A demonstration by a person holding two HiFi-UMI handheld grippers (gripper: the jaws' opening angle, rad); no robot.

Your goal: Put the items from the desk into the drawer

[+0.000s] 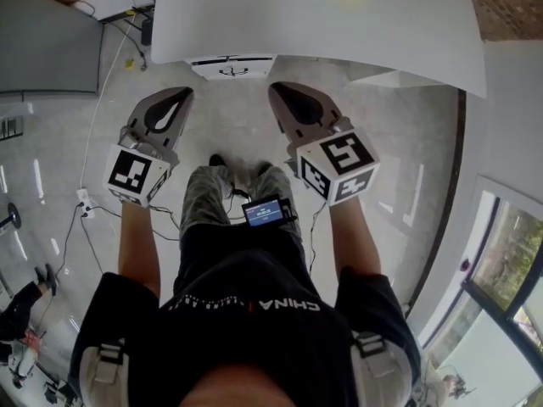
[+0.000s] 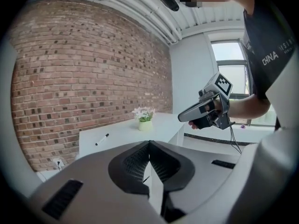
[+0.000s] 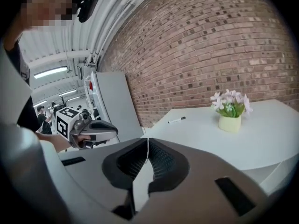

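Left fingers: the ribbed pads [image 2: 135, 164] meet tip to tip, with nothing between them.
Right fingers: the pads [image 3: 163, 160] are likewise pressed together and hold nothing.
Left gripper [image 2: 149, 143]: held in the air in front of the person, short of the desk, jaws pointing toward it.
Right gripper [image 3: 148, 140]: level with the left one and near it, also short of the desk. The two point slightly toward each other in the head view.
Marker cubes: one sits at the rear of each gripper, the left cube [image 1: 136, 175] and the right cube [image 1: 339, 166], just ahead of the person's forearms.
Black marker pen [image 3: 177, 120]: lies flat on the white desk [image 3: 205, 136], toward the brick-wall side, well apart from both grippers.
Flower pot [image 3: 230, 122]: a small pale-yellow pot of white and pink flowers, upright on the same desk, apart from the pen.
Drawer [image 1: 231, 64]: a white front with a small dark fitting shows under the desk's near edge, ahead of and between the two grippers.
Surroundings: a brick wall [image 2: 88, 73] stands behind the desk, a grey panel [image 3: 117, 104] stands beside it, and the floor [image 1: 237, 130] is pale grey.
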